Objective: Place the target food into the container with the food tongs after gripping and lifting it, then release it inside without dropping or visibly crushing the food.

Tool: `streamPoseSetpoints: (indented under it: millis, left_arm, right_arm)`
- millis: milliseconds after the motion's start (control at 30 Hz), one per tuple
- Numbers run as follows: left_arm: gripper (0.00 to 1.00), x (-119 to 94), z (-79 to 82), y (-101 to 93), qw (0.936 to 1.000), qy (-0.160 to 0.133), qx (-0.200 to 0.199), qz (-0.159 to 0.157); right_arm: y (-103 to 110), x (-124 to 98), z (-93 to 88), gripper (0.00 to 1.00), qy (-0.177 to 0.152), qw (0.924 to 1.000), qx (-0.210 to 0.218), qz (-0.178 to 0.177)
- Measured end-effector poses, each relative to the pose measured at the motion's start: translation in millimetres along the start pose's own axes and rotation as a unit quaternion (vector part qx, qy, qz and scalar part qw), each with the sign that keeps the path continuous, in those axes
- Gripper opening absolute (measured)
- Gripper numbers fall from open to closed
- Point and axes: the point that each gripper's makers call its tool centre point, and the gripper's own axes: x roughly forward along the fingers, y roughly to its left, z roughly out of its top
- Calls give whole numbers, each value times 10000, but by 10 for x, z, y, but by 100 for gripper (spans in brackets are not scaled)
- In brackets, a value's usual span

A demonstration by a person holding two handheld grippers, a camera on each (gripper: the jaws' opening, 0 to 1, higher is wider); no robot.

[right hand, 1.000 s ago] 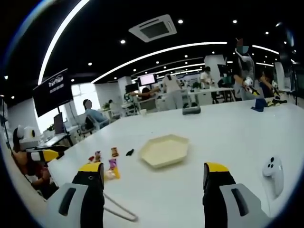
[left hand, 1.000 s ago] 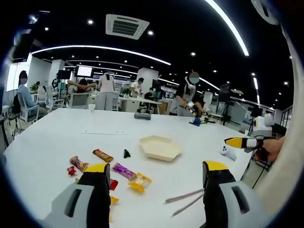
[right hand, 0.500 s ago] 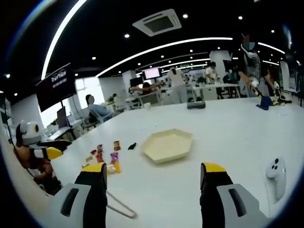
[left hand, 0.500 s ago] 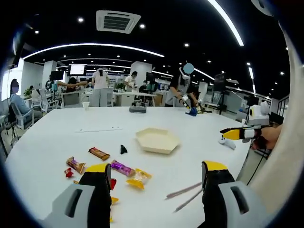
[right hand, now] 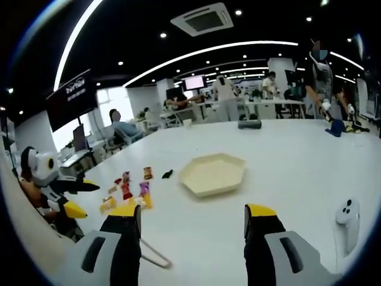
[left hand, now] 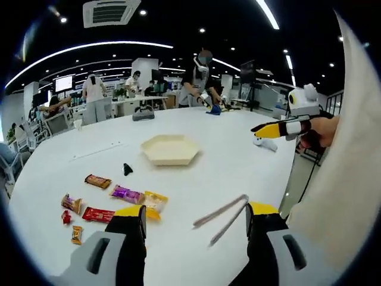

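The wrapped snacks (left hand: 110, 199) lie scattered on the white bench (left hand: 238, 161) at about 10 o'clock from my left gripper (left hand: 196, 217), with the metal food tongs (left hand: 221, 215) lying flat just beyond its jaws toward 1 o'clock. The cream hexagonal container (left hand: 169, 149) sits further out at 12 o'clock, well apart from both. My left gripper is spread wide and holds nothing; my right gripper (right hand: 191, 220) is likewise agape and empty, with the container (right hand: 212, 174) at 12 o'clock and a white controller (right hand: 347, 215) at 3 o'clock.

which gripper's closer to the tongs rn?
Left. Tongs lie just ahead between the left gripper's fingers; for the right gripper they sit off by its left finger.
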Motion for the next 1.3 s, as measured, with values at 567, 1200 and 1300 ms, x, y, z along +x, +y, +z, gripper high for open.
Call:
streamPoseSetpoints:
  millis: [567,1200,1300]
  left_arm:
    - [51,166,-326,-175,9971,595,172,-433]
    - [41,254,-472,-277,9942,793,186,-705]
    - [41,274,-513,-308,9933,842,201,-759]
  right_arm:
    - [146,-31,-85,55,223,9994,93,247]
    - [207,-104,-146,52,375,9989,86,274]
    - [205,-119,-159,52,389,9989,94,261]
